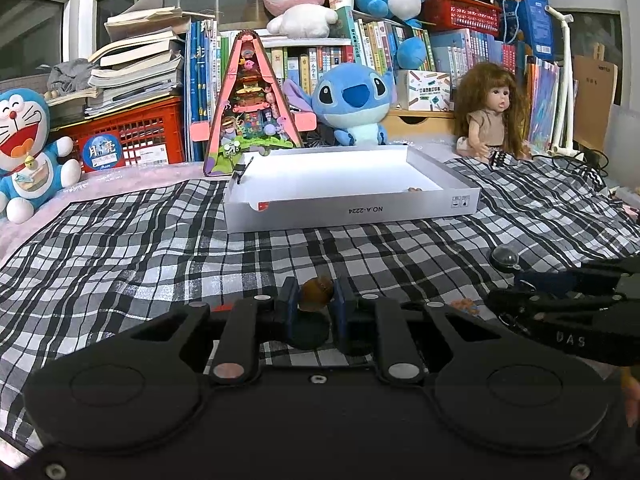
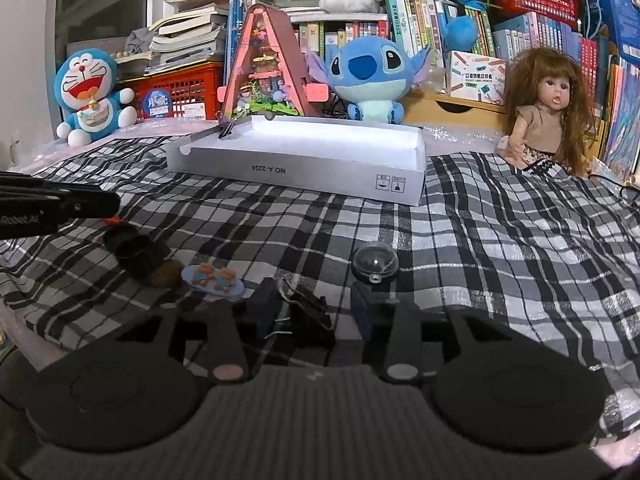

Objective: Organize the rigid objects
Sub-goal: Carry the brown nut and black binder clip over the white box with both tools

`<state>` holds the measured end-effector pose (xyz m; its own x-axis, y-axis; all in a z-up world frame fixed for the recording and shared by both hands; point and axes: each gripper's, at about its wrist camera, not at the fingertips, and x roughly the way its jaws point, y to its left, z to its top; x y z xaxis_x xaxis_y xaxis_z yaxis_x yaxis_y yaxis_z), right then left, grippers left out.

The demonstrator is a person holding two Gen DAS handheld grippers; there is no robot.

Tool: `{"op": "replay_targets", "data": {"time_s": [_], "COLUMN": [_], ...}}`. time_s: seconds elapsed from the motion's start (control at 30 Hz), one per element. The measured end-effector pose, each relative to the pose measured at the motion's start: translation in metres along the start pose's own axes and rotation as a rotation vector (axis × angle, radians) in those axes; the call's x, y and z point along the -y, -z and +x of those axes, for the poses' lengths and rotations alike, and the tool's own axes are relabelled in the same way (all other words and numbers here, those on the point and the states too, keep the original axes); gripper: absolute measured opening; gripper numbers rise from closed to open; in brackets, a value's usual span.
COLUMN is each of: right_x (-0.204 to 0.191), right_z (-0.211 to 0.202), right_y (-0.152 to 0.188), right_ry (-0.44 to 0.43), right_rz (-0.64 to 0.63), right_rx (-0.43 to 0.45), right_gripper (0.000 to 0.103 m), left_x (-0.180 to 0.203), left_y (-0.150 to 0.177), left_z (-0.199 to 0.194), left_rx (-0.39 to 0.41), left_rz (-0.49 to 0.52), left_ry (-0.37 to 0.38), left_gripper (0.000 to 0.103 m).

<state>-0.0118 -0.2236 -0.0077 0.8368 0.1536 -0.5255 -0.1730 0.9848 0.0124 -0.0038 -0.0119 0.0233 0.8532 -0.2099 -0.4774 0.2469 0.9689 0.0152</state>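
- Left gripper (image 1: 316, 306) I hold clamped on a small brown figure (image 1: 317, 288); a shallow pinch could drop it short of the white box (image 1: 352, 210).
- Right gripper (image 2: 316, 312) stands open around a black binder clip (image 2: 308, 316); closing may skid it across the plaid cloth (image 2: 500, 248).

Ahead of you the plaid cloth (image 2: 500, 240) lies open on the right, clear up to the doll (image 2: 548, 108) at the far right. The white box (image 2: 304, 172) stands across the far middle, open-topped, with free cloth between it and your grippers. Near left, your path is crowded: a dark cap (image 2: 132, 254), a brown lump (image 2: 166, 274) and a blue plaque (image 2: 212, 278) lie close together. A clear dome (image 2: 375, 266) sits just beyond the right gripper (image 2: 316, 312). Plush toys (image 2: 372, 76) and books (image 2: 440, 28) wall off the far side.
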Motion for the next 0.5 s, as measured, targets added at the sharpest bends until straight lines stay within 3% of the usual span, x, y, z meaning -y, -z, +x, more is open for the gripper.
{"op": "replay_targets", "data": {"time_s": [0.07, 0.5], "right_x": [-0.002, 0.011], "right_z": [-0.003, -0.006], "right_y": [0.0, -0.031], "right_ry": [0.009, 0.038], "right_rz": [0.0, 0.092], "right_rx": [0.006, 0.041], "right_gripper": [0.024, 0.024], "left_x": [0.0, -0.007], "left_y": [0.0, -0.026], "left_z": [0.001, 0.017], "left_rx": [-0.004, 0.002], "left_rz": [0.0, -0.011], "left_ry": [0.001, -0.006], "left_gripper": [0.018, 0.018]}}
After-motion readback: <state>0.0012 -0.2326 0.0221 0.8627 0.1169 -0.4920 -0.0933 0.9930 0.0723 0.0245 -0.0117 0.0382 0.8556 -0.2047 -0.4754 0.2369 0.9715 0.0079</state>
